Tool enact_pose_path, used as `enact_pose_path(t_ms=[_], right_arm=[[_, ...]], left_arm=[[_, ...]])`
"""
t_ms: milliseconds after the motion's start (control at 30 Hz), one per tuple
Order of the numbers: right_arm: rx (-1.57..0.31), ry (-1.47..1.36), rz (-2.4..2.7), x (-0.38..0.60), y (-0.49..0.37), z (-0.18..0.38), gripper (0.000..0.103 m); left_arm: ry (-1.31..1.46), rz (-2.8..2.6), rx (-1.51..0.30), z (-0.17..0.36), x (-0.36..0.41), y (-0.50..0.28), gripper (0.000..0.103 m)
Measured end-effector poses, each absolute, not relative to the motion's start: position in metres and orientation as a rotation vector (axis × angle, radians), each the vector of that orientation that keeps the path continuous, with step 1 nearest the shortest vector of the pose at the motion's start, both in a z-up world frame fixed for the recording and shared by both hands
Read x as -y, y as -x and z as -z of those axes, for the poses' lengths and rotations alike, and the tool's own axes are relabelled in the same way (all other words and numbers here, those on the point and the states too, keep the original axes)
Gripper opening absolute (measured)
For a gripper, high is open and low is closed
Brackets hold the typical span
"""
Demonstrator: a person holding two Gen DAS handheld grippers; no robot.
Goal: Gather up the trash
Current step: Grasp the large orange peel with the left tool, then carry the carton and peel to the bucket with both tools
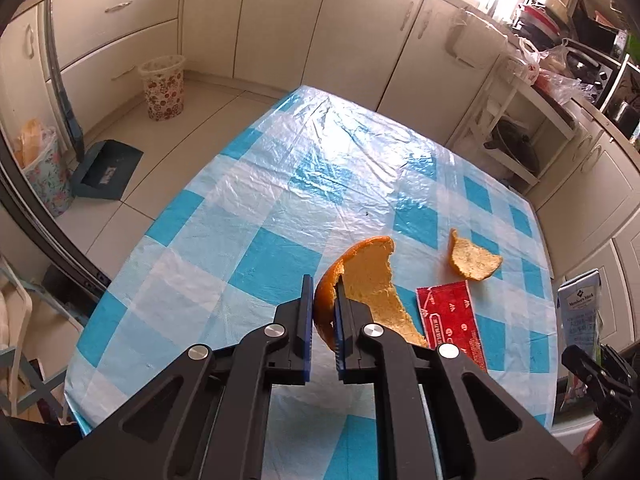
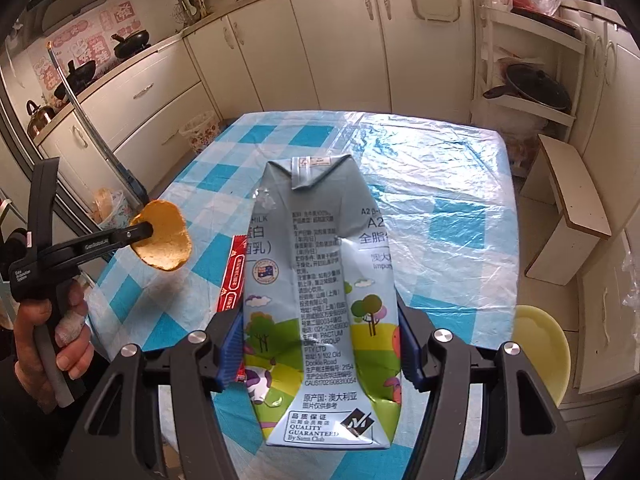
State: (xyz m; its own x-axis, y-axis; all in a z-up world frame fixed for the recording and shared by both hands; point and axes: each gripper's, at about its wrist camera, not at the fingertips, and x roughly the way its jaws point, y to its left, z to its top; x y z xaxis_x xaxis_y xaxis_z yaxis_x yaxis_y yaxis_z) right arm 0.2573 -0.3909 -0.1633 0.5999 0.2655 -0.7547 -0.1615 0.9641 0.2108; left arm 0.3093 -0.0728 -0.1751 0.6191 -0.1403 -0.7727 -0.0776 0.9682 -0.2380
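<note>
Plastic cloth: blue-and-white checked sheet over the table (image 1: pixel 256 216), wrinkled and shiny where light strikes it.
Floor bins: a flowered waste basket (image 1: pixel 164 88) stands by the cabinets at far left, well apart from the table; a second flowered bin (image 1: pixel 44 168) with bread-coloured contents sits nearer, beside a dark dustpan (image 1: pixel 108 170).
Left gripper (image 1: pixel 323 312): its blue pads are pinched on the large orange peel (image 1: pixel 368 280), which is lifted clear of the cloth; the right wrist view shows the peel hanging in the air at the tip of the tongs.
Left hand (image 2: pixel 60 332): wrapped round the tool's handle, a bandage on one finger.
Red sachet (image 1: pixel 450 320): lies flat on the cloth, just to the right of the held peel.
Small orange peel (image 1: pixel 472 258): rests on the cloth beyond the sachet, pale inside facing up, apart from both grippers.
Right gripper (image 2: pixel 320 350): its jaws stand wide and are clamped on both sides of the crumpled milk carton (image 2: pixel 320 300), which points away from the camera above the table.
Yellow bowl-shaped object (image 2: pixel 540 344): at lower right, beside the table edge.
White stool (image 2: pixel 568 208): against the right-hand cabinets.
</note>
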Motion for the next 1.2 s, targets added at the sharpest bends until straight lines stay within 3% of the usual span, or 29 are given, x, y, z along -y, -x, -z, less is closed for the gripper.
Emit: enact_pose_path(t_ms=[400, 567, 833, 1100, 1200], right_arm=[[-0.785, -0.244, -0.076, 0.492, -0.229, 0.123, 0.061], [-0.850, -0.262, 0.015, 0.546, -0.220, 0.140, 0.061], [-0.940, -0.460, 0.074, 0.605, -0.221, 0.193, 0.061], [-0.996, -0.500, 0.105, 0.620, -0.231, 0.220, 0.061], [-1.003, -0.581, 0.118, 0.634, -0.230, 0.229, 0.066]], left_arm=[[0.103, 0.226, -0.727, 0.091, 0.173, -0.255, 0.008], [0.067, 0.349, -0.688, 0.068, 0.240, -0.242, 0.008], [0.008, 0.469, -0.729, 0.088, 0.336, -0.229, 0.008], [-0.038, 0.506, -0.780, 0.115, 0.381, -0.228, 0.008], [-0.047, 0.507, -0.802, 0.124, 0.393, -0.233, 0.008]])
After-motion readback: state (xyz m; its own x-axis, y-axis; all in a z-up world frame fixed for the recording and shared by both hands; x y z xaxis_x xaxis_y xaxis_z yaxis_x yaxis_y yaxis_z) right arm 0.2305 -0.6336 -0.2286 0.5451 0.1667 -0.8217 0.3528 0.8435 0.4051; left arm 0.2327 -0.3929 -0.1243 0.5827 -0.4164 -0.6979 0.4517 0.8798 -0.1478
